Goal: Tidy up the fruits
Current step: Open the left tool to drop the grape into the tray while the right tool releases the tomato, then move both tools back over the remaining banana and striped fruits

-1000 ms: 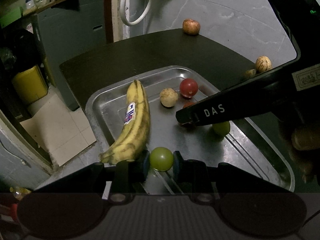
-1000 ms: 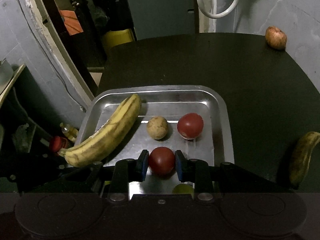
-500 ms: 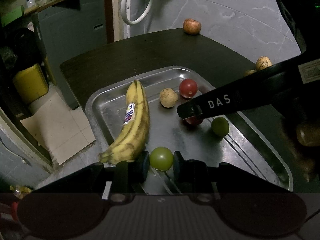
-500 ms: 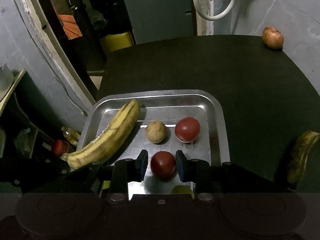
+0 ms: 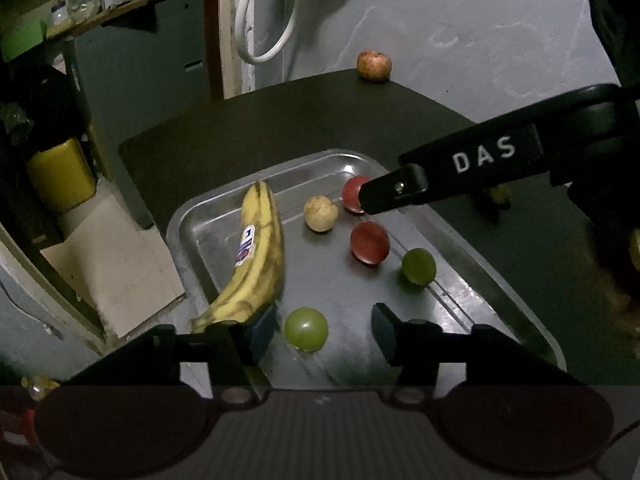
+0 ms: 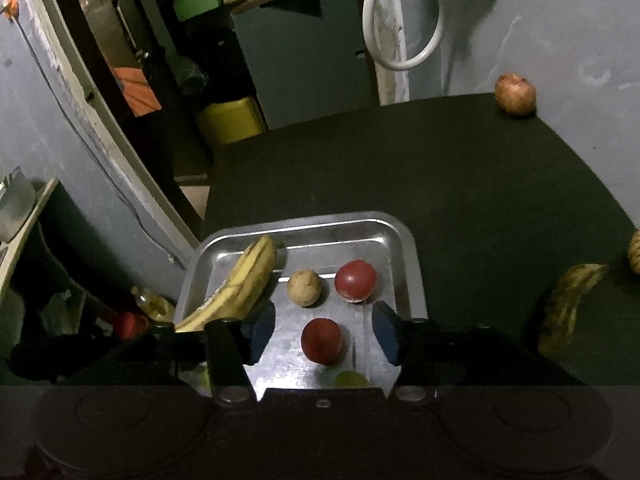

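Both jaws have just been opening: we see the left gripper (image 5: 324, 330) around a green fruit (image 5: 306, 329), the right gripper (image 6: 324, 330) around a red fruit (image 6: 321, 341), untouched, on the tray (image 6: 412, 276); banana (image 5: 256, 256) left.

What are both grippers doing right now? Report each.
Left gripper: open, jaws just opened; green fruit lies free between them on the tray.
Right gripper: open, jaws just opened; red fruit released.

A red fruit (image 6: 321, 341) is seen lying free on the metal tray (image 6: 412, 276) between the parted, just-opened jaws of the right gripper (image 6: 323, 334), untouched by either pad.
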